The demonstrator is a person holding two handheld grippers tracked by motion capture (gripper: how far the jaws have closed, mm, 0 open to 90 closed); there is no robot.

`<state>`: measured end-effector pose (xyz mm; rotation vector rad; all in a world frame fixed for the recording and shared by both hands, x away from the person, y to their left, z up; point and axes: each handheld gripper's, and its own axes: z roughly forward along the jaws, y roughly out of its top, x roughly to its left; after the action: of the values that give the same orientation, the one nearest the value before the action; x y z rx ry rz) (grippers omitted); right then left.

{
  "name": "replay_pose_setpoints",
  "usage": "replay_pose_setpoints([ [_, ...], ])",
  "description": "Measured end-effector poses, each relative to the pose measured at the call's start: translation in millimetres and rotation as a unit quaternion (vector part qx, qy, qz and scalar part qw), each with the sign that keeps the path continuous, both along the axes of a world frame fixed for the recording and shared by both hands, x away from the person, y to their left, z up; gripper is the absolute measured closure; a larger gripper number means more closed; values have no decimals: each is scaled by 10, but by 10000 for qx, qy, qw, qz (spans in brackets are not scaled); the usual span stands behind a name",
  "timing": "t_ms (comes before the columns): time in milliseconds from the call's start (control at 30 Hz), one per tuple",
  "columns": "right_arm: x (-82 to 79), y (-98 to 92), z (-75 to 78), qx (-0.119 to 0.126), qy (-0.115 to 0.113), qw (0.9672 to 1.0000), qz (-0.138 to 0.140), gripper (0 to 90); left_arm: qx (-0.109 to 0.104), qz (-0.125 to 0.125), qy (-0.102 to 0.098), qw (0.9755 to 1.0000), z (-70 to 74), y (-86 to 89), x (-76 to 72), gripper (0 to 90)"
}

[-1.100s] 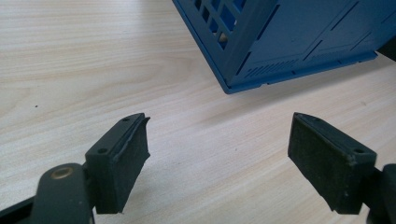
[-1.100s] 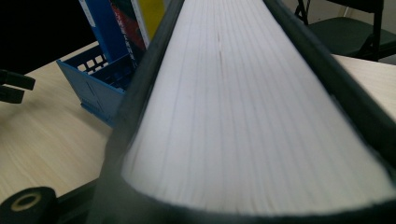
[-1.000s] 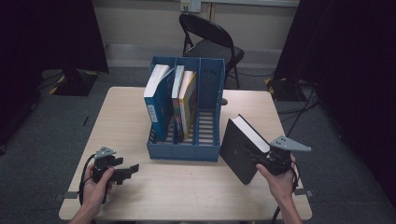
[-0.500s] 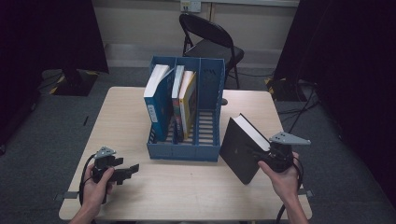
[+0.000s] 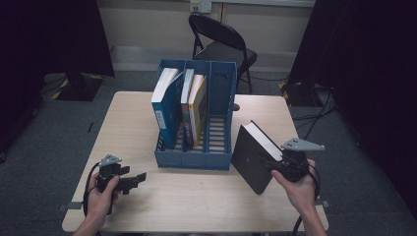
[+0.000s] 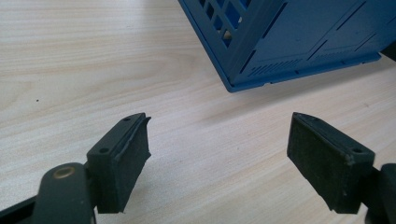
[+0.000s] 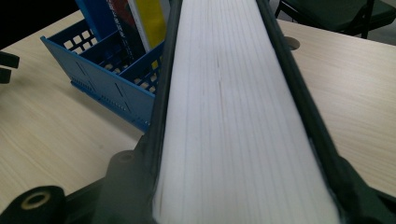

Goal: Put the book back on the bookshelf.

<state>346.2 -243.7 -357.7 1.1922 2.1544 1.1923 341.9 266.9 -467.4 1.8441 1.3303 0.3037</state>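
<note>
Beside the blue rack (image 5: pixel 196 152), our right gripper (image 5: pixel 286 164) is clamped across a thick black book (image 5: pixel 253 157), held tilted above the table (image 5: pixel 206 206). We should upend it square to the empty right slot (slatted plastic, narrow). Our left gripper (image 5: pixel 133 180) rests with jaws apart.

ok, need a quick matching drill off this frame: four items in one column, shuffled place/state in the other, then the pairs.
Items:
1. black book
2. left gripper
3. blue-covered book
4. file rack's right slot

States:
A. empty
B. open, over bare tabletop
C. stands in the rack's left slot
D. clamped in the right gripper, beside the rack

Pairs: 1-D, 2-B, 3-C, 4-A
</note>
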Motion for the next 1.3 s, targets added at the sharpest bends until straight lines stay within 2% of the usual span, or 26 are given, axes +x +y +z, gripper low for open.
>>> replay_pose_setpoints([
  [67,17,15,63,0,79,10000,52,488,-4,12,10,10000,-4,-7,3,206],
  [233,98,105,195,-374,341,9987,84,496,-11,7,3,10000,3,4,-3,206],
  [400,207,121,259,-528,687,9962,100,493,-1,14,34,10000,-4,10,6,207],
  [533,326,189,327,-777,1011,9917,149,490,-1,18,20,10000,-4,-7,6,207],
  [600,399,245,358,-899,1243,9879,213,488,-7,37,-5,10000,1,-9,4,208],
  [700,471,333,379,-1083,1395,9840,247,484,-10,50,-2,10000,2,2,4,208],
  [833,493,346,387,-1049,1494,9830,190,484,-16,66,9,10000,-5,14,4,208],
  [867,502,346,385,-1059,1559,9819,204,486,-10,71,12,10000,-6,14,5,208],
  [933,502,367,389,-1156,1568,9806,210,487,-27,60,11,10000,-4,11,4,208],
  [1067,517,414,387,-1352,1783,9742,291,472,0,91,-10,10000,2,7,1,208],
  [1100,528,424,390,-1434,1864,9714,318,469,-8,99,-16,9999,4,6,2,209],
  [1167,555,426,386,-1458,2005,9683,317,458,-6,99,-13,10000,5,7,3,208],
  [1200,561,429,387,-1482,2032,9673,331,460,1,114,-13,9999,3,7,4,209],
  [1300,558,437,386,-1486,2026,9675,298,457,1,112,18,9999,2,7,8,209],
])
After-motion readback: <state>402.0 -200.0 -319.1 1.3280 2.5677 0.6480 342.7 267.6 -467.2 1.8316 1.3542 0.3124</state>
